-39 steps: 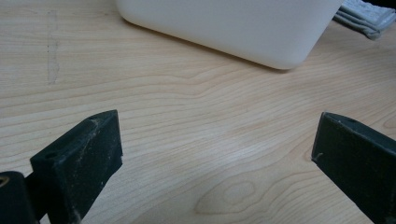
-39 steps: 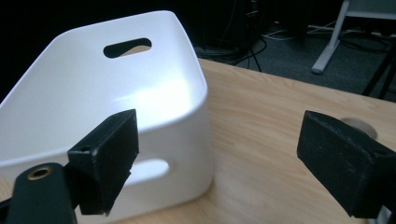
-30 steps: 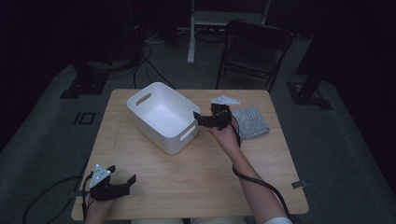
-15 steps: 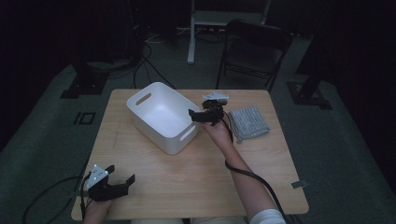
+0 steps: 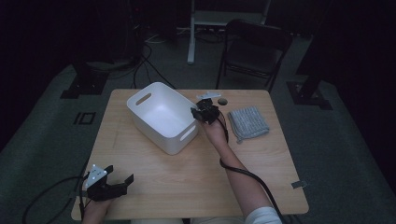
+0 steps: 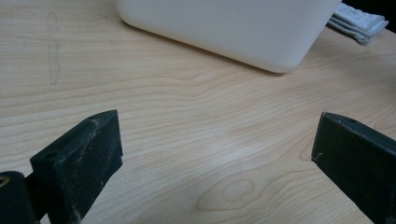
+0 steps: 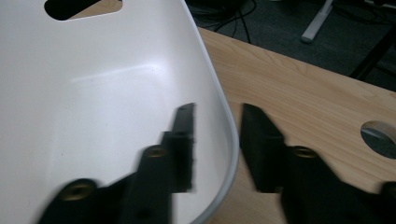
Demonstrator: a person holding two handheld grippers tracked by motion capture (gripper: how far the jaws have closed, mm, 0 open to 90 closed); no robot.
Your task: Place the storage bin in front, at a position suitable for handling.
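A white plastic bin [image 5: 161, 116] with handle slots stands on the back half of the wooden table [image 5: 187, 177]. My right gripper [image 5: 195, 113] is at its right-hand rim. In the right gripper view the right gripper [image 7: 217, 121] straddles the bin's rim [image 7: 229, 135]: one jaw inside, one outside. They have just been closing; the outer jaw is against the rim and a strip of white wall shows beside the blurred inner one. My left gripper [image 5: 120, 173] rests open at the table's front left corner. In the left gripper view the left gripper [image 6: 217, 140] has nothing between its jaws, with the bin [image 6: 224, 28] ahead.
A folded grey cloth [image 5: 249, 122] lies on the table right of the bin, also visible as the cloth [image 6: 359, 21] beyond the bin. A round hole [image 5: 222, 101] is in the tabletop near the back edge. A dark chair [image 5: 254, 51] stands behind the table.
My right gripper has moved left from above the cloth side to the bin's rim, and its jaws have narrowed around that rim. The left gripper has stayed put.
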